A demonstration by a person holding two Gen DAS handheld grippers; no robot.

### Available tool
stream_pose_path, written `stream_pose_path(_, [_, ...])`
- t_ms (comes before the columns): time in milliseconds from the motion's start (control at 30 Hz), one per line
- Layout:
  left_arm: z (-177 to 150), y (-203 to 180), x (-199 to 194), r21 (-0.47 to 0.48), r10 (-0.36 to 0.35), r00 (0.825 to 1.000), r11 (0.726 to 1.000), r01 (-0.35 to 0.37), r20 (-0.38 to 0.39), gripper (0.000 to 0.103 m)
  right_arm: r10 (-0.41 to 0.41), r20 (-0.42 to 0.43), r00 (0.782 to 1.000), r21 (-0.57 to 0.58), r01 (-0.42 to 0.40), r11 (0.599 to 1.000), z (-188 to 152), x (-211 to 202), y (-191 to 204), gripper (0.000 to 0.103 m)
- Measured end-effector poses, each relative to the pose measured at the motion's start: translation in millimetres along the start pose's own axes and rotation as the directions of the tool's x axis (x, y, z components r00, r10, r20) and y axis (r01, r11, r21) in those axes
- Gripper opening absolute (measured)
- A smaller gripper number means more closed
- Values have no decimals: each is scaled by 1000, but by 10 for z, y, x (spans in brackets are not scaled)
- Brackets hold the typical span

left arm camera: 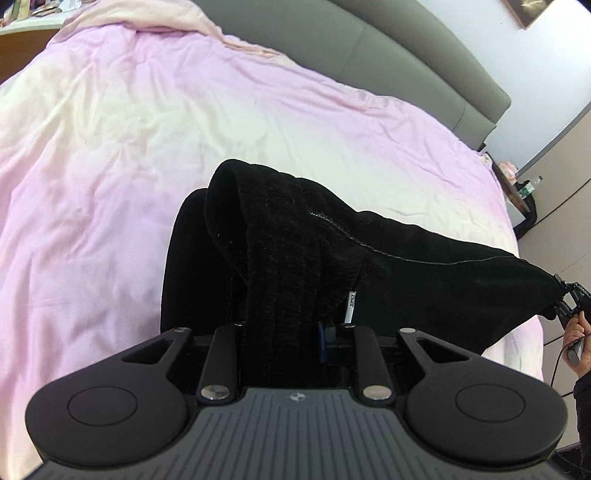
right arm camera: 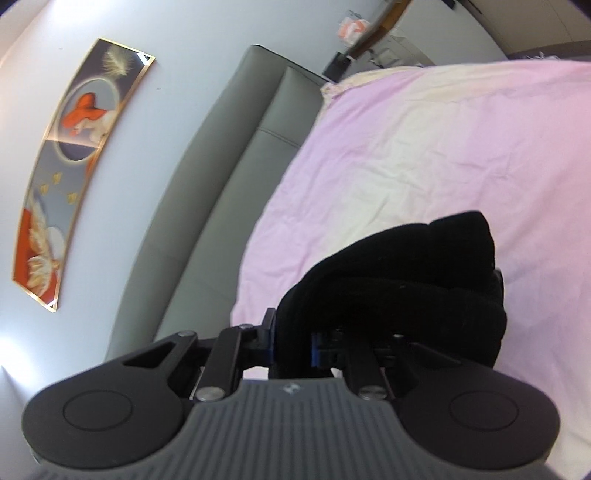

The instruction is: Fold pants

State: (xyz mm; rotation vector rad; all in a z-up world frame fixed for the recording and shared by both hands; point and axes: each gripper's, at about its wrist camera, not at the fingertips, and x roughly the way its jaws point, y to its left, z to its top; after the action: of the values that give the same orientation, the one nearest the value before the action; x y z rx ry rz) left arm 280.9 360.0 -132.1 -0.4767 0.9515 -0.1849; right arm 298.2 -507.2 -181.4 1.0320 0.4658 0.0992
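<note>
Black pants (left arm camera: pixel 332 251) hang lifted above a pink bed (left arm camera: pixel 110 147). My left gripper (left arm camera: pixel 284 332) is shut on a bunched edge of the pants with a small white label beside it. The cloth stretches right to my right gripper (left arm camera: pixel 563 299), which pinches the other end at the frame's right edge. In the right wrist view my right gripper (right arm camera: pixel 291 339) is shut on a thick black fold of the pants (right arm camera: pixel 406 273), which hides its fingertips. The rest of the pants hangs out of sight below.
A grey padded headboard (left arm camera: pixel 406 66) runs along the bed's far side, also in the right wrist view (right arm camera: pixel 207 206). A framed picture (right arm camera: pixel 74 166) hangs on the wall. A nightstand with a bottle (left arm camera: pixel 532 184) stands at the right. A crumpled pale blanket (left arm camera: pixel 147 18) lies at the bed's far end.
</note>
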Motion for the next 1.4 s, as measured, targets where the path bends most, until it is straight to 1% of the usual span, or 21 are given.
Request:
stream_pose_path(100, [0,66,-142,2,-3,1000,1000,3,-12,25,30,-1,1000,35,-30,999,-49,-353,28,12])
stream_pose_path(200, [-71,255,-95,-18,18,998,1000,-19,-56,25,-16,-19,1000,76,18,997,-144,-614,-129,13])
stream_pose_path(267, [-177,339,120,5,94,990,996,-94,-108,26,-97,-46,994,45,100,994,-260,-583,-339,13])
stream_pose_path(333, [-351,420,429,28,170,972,985,-168,-165,29,-169,-77,983,15,171,985,-386,-486,-611,13])
stream_pose_path(400, [-487,472,600,45,250,952,968,-246,-177,34,-207,-92,974,37,211,977,-481,-477,-872,13])
stream_pose_path(467, [-557,521,670,38,291,944,957,-289,-155,44,-194,-101,976,78,202,976,-547,-520,-1070,13])
stream_pose_path(533, [-588,568,683,24,309,940,951,-309,-144,60,-151,-108,983,119,164,979,-567,-535,-1179,16])
stream_pose_path(633, [-553,537,603,51,340,930,941,-336,-140,64,-101,-115,988,210,124,970,-566,-539,-1279,23])
stream_pose_path(700, [-503,426,536,105,401,907,915,-389,-128,65,-85,-101,991,271,110,956,-576,-544,-1323,26])
stream_pose_path(767, [-454,217,445,197,469,877,874,-444,-108,70,-65,-69,996,356,85,931,-638,-577,-1382,30])
stream_pose_path(833, [-413,-17,408,286,528,847,823,-491,-67,70,-37,-25,999,445,44,894,-685,-582,-1470,34])
stream_pose_path(933, [-358,-388,378,373,600,799,732,-570,42,70,-55,24,998,500,36,865,-734,-518,-1529,34])
stream_pose_path(1033, [-298,-677,351,403,615,780,690,-602,112,70,-129,40,991,516,90,852,-749,-492,-1453,21])
stream_pose_path(1067, [-299,-782,339,414,608,781,681,-604,139,70,-156,40,987,491,117,863,-734,-493,-1382,19])
stream_pose_path(1100, [-311,-908,329,434,589,792,679,-592,161,70,-174,44,984,457,135,879,-715,-500,-1303,16])
stream_pose_path(1133, [-328,-1044,332,458,549,819,692,-558,169,70,-179,54,982,422,140,896,-695,-510,-1222,15])
stream_pose_path(1200, [-395,-1311,385,493,436,886,743,-454,159,72,-128,94,987,317,93,944,-647,-535,-1059,15])
stream_pose_path(1233, [-441,-1445,454,498,386,911,768,-404,144,73,-73,115,991,225,46,973,-620,-537,-954,15])
stream_pose_path(1300, [-536,-1714,647,490,273,956,822,-291,108,73,-17,124,992,95,5,995,-604,-587,-821,15])
stream_pose_path(1367, [-632,-1930,914,446,147,987,881,-157,57,73,-31,106,994,130,17,991,-602,-594,-884,15])
stream_pose_path(1400, [-663,-2018,1070,407,91,995,909,-94,27,73,-66,92,994,180,48,982,-606,-587,-974,15])
